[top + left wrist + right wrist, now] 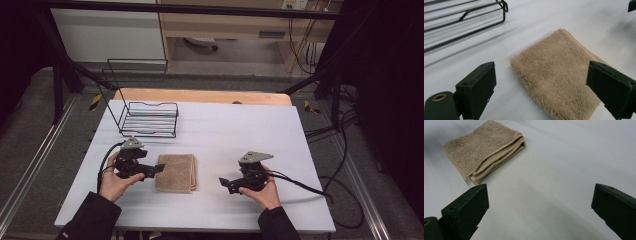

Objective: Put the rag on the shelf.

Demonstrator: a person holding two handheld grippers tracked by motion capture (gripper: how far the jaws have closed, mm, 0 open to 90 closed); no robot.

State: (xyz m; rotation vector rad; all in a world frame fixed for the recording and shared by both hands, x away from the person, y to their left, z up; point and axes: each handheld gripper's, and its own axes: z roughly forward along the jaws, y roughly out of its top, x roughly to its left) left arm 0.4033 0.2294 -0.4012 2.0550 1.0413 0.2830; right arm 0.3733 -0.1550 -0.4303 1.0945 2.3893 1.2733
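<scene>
1. Towel (175, 173), tan and folded, lies flat just below the middle of the high view on the white table (225, 130). My left gripper (159, 168) sits at its left edge, tips right at the cloth; my right gripper (223, 181) waits apart at lower right, pointing back toward it. A black wire rack (149, 119) stands in the upper left.
2. Left gripper view: my left gripper (541, 85) is spread wide, one jaw at lower left, the other at lower right. The towel (559, 77) fills the gap between them in the centre, its fuzzy top facing up. The wire rack (466, 22) crosses the upper left corner.
3. Right gripper view: my right gripper (539, 207) gapes wide over bare table, gripping nothing. The towel (484, 150) lies in the upper left, its stacked folded edges turned toward me.
</scene>
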